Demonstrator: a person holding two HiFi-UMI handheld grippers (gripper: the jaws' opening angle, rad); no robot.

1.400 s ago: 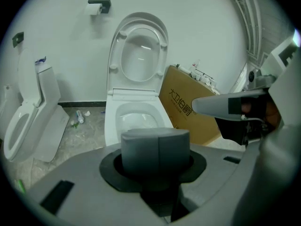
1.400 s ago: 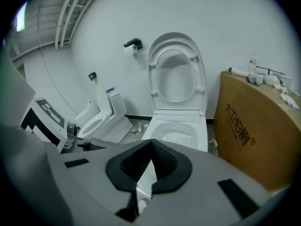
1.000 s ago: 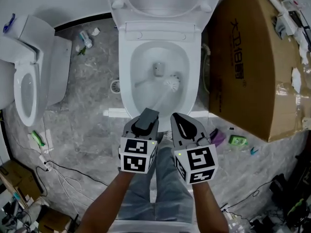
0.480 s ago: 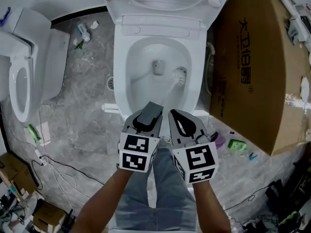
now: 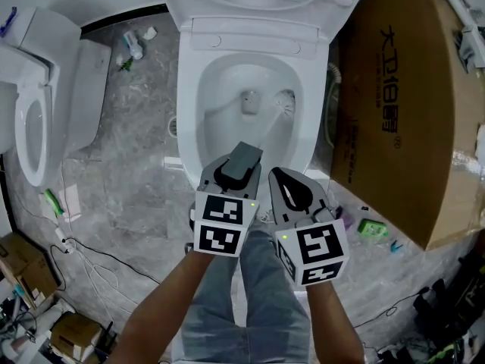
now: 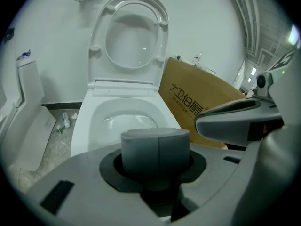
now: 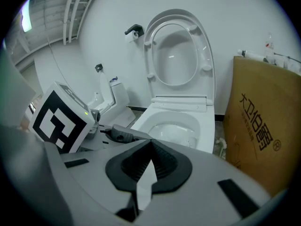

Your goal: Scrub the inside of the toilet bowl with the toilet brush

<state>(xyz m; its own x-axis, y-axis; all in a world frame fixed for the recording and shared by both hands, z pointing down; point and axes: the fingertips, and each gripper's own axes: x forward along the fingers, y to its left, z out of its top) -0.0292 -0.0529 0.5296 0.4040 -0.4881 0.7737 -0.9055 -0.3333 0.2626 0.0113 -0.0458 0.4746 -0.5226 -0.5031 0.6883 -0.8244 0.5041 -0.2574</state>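
A white toilet (image 5: 189, 112) stands open in the head view, seat and lid raised. The white bristle head of the toilet brush (image 5: 285, 103) rests against the bowl's inner right wall, near the drain. Its pale shaft runs down to a grey handle end (image 5: 244, 160), and my left gripper (image 5: 241, 167) is shut on it. In the left gripper view the grey handle (image 6: 155, 149) stands up between the jaws, with the bowl (image 6: 89, 121) beyond. My right gripper (image 5: 282, 182) sits close beside the left, shut and holding nothing. Its pads (image 7: 164, 161) meet in the right gripper view.
A large cardboard box (image 5: 402, 105) leans right beside the toilet. A second white toilet (image 5: 38, 120) stands at the left. Small litter (image 5: 132, 48), cables (image 5: 91, 264) and green items (image 5: 371, 226) lie on the grey marbled floor. The person's legs are below the grippers.
The brush head has slid from the bowl's lower middle toward its upper right wall. Both grippers stay side by side, the left still gripping the handle.
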